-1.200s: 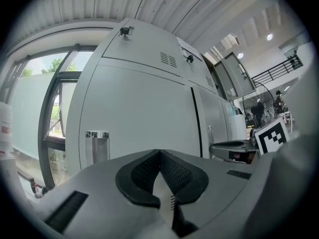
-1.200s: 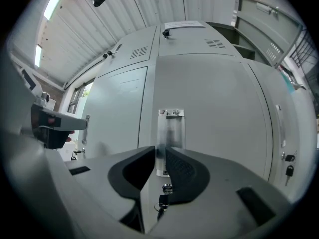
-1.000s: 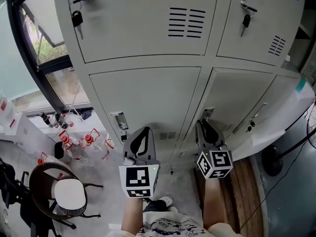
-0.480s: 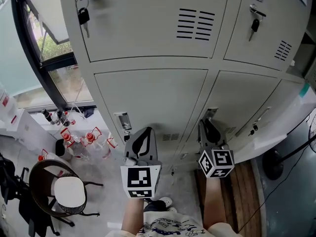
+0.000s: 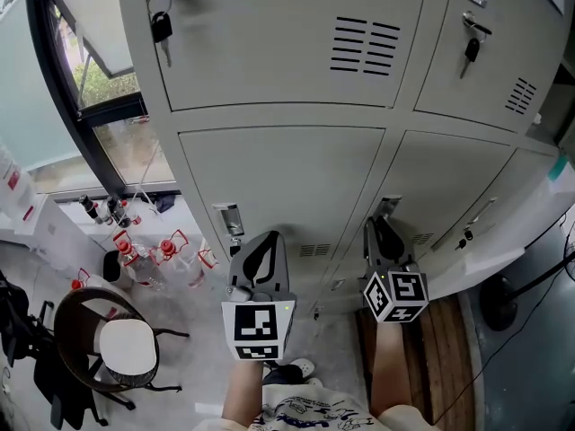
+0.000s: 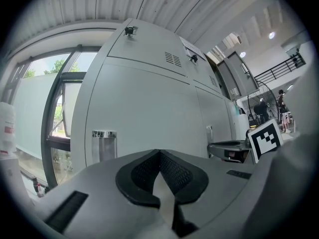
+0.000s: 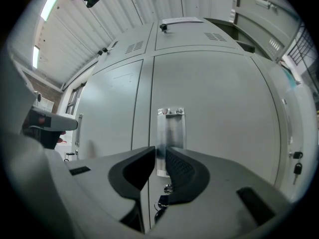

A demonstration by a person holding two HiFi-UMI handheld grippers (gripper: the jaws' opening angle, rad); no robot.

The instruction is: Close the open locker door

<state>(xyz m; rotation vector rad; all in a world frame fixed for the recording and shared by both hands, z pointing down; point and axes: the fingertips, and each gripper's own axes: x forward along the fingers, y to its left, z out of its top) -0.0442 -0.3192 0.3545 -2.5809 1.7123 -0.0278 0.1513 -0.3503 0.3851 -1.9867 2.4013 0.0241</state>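
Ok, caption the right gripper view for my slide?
Right gripper, jaws slightly apart, facing the handle plate on a locker door, keys hanging below.

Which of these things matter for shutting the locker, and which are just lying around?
For the job: right claw, open; the lower locker door facing it; that door's metal handle.

Just lying about: round chair; red-capped bottles; key hanging from the upper locker; left claw, shut and empty.
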